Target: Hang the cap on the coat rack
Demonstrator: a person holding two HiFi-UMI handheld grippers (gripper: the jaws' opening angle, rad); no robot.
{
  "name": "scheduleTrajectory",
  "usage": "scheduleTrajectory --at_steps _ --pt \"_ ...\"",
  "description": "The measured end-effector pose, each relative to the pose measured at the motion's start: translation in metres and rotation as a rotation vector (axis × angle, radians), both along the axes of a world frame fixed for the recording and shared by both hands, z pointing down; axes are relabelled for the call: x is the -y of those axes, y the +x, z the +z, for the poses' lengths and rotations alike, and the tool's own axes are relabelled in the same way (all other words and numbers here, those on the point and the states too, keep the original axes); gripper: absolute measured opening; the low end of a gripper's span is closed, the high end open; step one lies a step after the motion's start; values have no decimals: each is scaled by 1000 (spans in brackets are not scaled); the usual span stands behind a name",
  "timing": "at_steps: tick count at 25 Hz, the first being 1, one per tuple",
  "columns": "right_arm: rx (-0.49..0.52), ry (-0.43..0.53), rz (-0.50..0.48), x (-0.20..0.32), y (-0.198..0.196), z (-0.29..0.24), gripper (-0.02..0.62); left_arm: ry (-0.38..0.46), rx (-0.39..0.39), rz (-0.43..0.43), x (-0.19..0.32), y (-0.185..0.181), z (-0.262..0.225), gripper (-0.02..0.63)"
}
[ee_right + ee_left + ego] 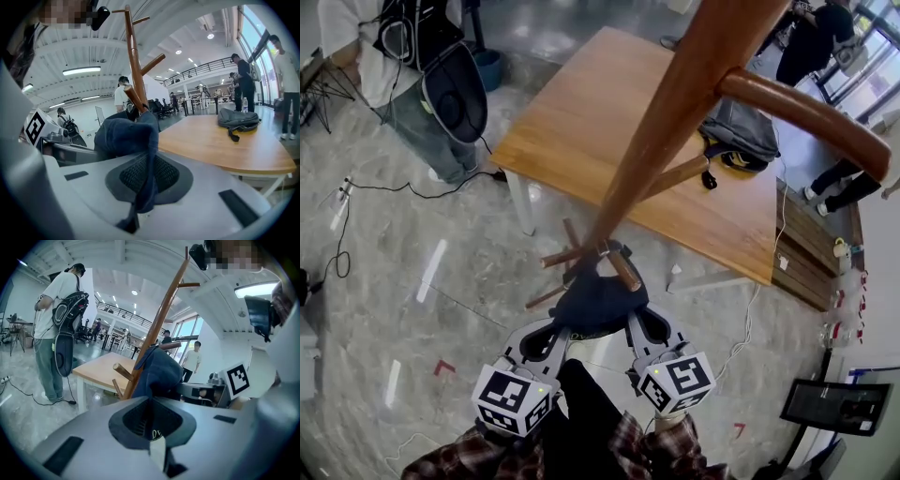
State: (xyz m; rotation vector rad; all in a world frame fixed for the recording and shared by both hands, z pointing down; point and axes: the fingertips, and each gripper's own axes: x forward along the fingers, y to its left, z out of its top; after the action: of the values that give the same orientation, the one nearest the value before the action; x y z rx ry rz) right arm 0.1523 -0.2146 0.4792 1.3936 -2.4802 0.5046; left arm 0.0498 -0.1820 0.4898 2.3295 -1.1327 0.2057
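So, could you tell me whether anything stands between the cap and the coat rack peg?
Nothing visible does. The cap, pinched by the left gripper and the right gripper, is right at the short lower peg of the coat rack. The table with the backpack stands behind the rack, out of the way.
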Motion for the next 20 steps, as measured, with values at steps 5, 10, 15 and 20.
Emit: scheduleTrajectory --at_steps 5,10,15,20 --pt "-20 -5 11 19 4 17 17 -19 27 -18 15 6 18 21" --pt "-45 -3 8 38 5 26 17 -42 22 -46 32 11 31 21" --pt "-45 -11 5 53 4 34 17 -41 23 -73 48 13 41 21" --pt "-49 -15 5 60 5 36 17 -31 11 -79 53 14 44 21"
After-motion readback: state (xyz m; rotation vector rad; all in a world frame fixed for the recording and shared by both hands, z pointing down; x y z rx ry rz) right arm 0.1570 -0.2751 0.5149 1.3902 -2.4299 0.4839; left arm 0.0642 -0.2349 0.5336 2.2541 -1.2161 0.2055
